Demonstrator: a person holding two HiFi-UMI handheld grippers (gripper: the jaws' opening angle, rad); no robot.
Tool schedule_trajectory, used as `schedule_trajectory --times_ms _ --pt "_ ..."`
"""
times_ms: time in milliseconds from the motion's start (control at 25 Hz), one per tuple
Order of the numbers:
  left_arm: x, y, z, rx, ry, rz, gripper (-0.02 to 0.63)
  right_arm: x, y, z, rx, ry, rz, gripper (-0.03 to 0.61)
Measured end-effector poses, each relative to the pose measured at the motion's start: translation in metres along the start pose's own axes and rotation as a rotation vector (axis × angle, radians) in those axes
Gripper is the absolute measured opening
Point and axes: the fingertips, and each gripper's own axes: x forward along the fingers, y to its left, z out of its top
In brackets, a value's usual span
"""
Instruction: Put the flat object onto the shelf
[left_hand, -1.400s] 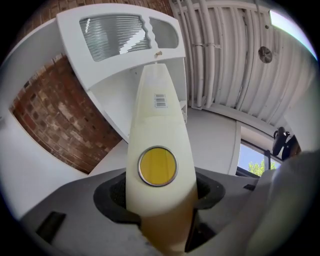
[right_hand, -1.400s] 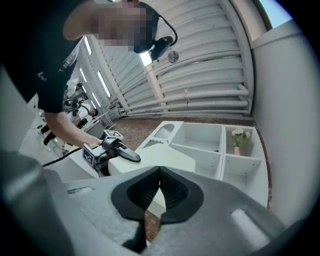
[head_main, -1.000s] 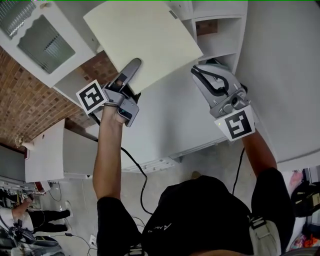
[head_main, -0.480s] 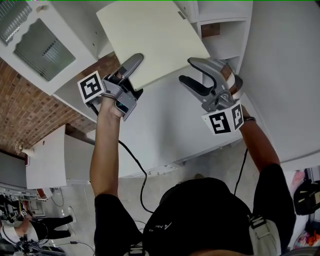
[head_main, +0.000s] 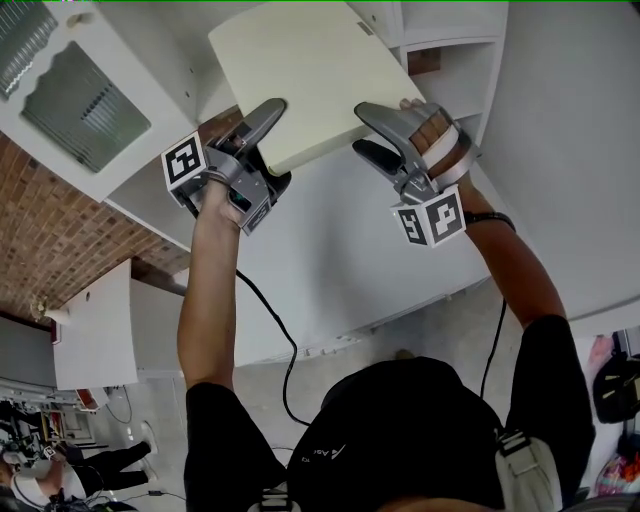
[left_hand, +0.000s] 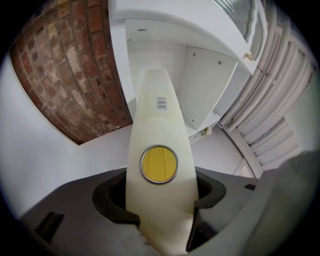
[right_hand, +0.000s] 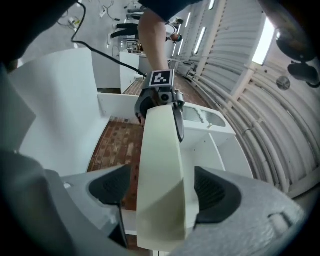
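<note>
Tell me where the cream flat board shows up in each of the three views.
Head view: cream board at top centre, tilted.
Left gripper view: centre, rising from the bottom edge, with a yellow disc on it.
Right gripper view: centre, a narrow strip rising from the bottom edge.
Shared landmark: the brick wall, left of the board in every view.

Both my arms raised overhead; my left hand-held gripper (head_main: 268, 150) clamped on flat board (head_main: 310, 70); my right hand-held gripper (head_main: 362, 130) jaws just been opening, now wide, board between them, pads clear.
</note>
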Motion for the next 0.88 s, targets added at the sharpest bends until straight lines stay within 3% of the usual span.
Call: schedule_trajectory --times_ms 280,360,440,760,880 --pt "0.003 0.001 0.009 -0.035 0.029 -0.017 0.285 0.026 0.0 -0.011 -0.093 0.063 -0.018 0.385" --pt "0.003 0.0 0.016 -0.049 0.033 -0.031 0.293 0.033 -0.004 -0.006 -0.095 0.051 -0.027 0.32" --pt "0.003 -0.003 0.017 -0.042 0.035 -0.052 0.308 0.03 -0.007 -0.003 -0.081 0.041 -0.026 0.304" --pt "-0.007 -0.025 0.037 0.205 -0.049 -0.183 0.481 0.044 -0.02 -0.001 -0.017 0.049 0.043 0.285" --pt "-0.021 -0.028 0.041 0.289 -0.083 -0.221 0.514 0.049 -0.026 -0.002 0.005 0.054 0.087 0.284"
